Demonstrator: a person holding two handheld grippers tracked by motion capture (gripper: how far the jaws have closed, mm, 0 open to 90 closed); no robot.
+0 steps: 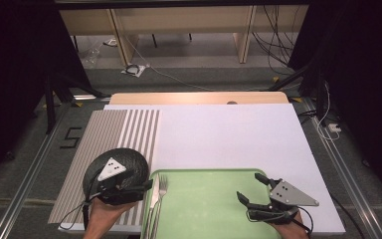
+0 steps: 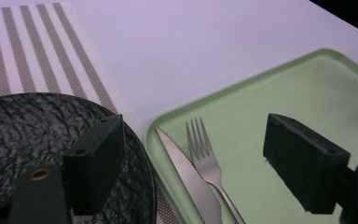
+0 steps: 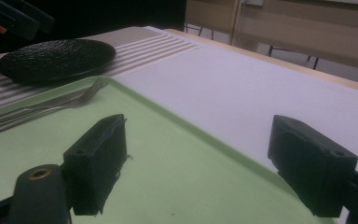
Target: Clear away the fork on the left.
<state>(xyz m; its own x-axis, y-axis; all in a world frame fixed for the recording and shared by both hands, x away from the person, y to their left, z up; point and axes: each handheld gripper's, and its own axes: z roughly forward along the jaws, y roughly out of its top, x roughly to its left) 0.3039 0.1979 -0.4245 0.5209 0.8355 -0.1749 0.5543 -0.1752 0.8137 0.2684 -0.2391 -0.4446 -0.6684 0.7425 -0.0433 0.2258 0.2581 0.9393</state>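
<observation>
A green tray (image 1: 214,209) lies at the near edge of the table. A fork (image 1: 162,185) and a knife (image 1: 155,191) rest side by side along its left rim. A black textured plate (image 1: 132,160) sits on a striped placemat (image 1: 119,127) just left of the tray. My left gripper (image 1: 142,186) hovers over the plate's near right edge, open; in the left gripper view its jaws straddle the plate rim (image 2: 37,126), knife (image 2: 186,172) and fork (image 2: 203,149). My right gripper (image 1: 252,188) is open above the tray's right part, holding nothing, with bare tray (image 3: 168,154) between its jaws.
A white cover (image 1: 229,134) spreads over the table beyond the tray, with a wooden edge (image 1: 199,97) at the far side. Cables and furniture legs lie on the floor behind the table. Metal rails (image 1: 348,174) run along both sides.
</observation>
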